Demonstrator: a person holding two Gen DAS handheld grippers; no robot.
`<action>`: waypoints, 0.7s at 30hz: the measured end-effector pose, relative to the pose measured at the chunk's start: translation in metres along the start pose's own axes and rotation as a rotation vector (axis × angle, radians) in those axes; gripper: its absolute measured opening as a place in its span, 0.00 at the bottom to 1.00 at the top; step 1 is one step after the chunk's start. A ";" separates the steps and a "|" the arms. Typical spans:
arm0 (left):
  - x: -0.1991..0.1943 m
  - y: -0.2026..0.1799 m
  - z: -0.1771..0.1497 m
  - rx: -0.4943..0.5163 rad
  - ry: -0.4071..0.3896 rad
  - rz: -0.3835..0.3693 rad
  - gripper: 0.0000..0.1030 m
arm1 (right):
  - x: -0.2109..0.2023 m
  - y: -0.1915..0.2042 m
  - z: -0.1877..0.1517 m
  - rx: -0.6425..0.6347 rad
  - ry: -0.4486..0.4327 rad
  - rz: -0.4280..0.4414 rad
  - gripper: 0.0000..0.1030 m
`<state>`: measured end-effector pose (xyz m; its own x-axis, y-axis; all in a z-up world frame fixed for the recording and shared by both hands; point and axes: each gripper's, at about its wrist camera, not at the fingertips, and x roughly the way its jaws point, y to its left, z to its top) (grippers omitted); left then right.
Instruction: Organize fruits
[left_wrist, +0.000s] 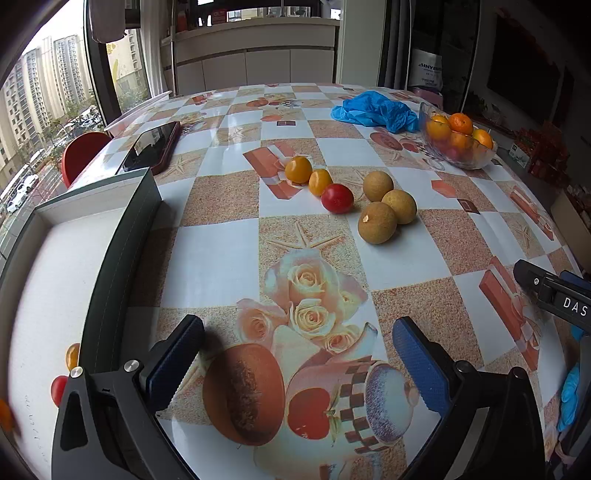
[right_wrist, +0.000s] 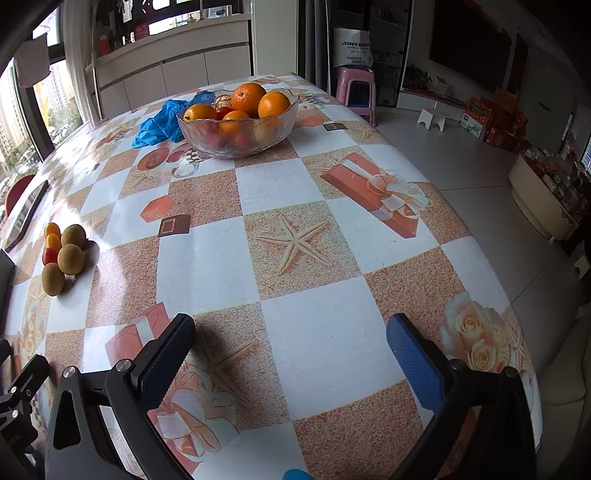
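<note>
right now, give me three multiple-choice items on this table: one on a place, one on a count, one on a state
1. Where is the glass bowl of oranges?
A. in the white box
B. on the table beside the blue gloves
C. on the floor

2. How many brown round fruits lie loose on the table?
A. one
B. three
C. six

3. How are the left tongs?
A. open, empty
B. shut on a tomato
C. shut on the phone

Answers: 1 B, the bowl stands by the gloves; 2 B, three cluster together; 3 A, fingers spread with only tablecloth between.

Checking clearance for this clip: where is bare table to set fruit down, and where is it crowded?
Free: the stretch between the loose fruit cluster and the left gripper, and before the right gripper up to the glass bowl. Crowded: the cluster itself, and beside the blue plastic bag.
</note>
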<state>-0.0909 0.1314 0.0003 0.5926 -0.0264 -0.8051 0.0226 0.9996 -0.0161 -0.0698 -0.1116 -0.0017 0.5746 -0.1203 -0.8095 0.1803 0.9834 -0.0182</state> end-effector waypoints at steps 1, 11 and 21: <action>0.000 0.000 0.000 0.000 0.000 0.000 0.99 | 0.000 0.000 0.000 0.000 0.000 0.000 1.00; 0.000 0.000 0.000 0.000 0.000 0.000 0.99 | 0.000 0.000 0.000 0.000 0.000 0.000 1.00; 0.000 0.000 0.000 0.000 0.000 0.000 0.99 | 0.000 0.000 0.000 0.000 0.000 0.000 1.00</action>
<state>-0.0912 0.1309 0.0002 0.5923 -0.0263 -0.8053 0.0223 0.9996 -0.0162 -0.0697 -0.1114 -0.0017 0.5742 -0.1203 -0.8098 0.1803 0.9834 -0.0182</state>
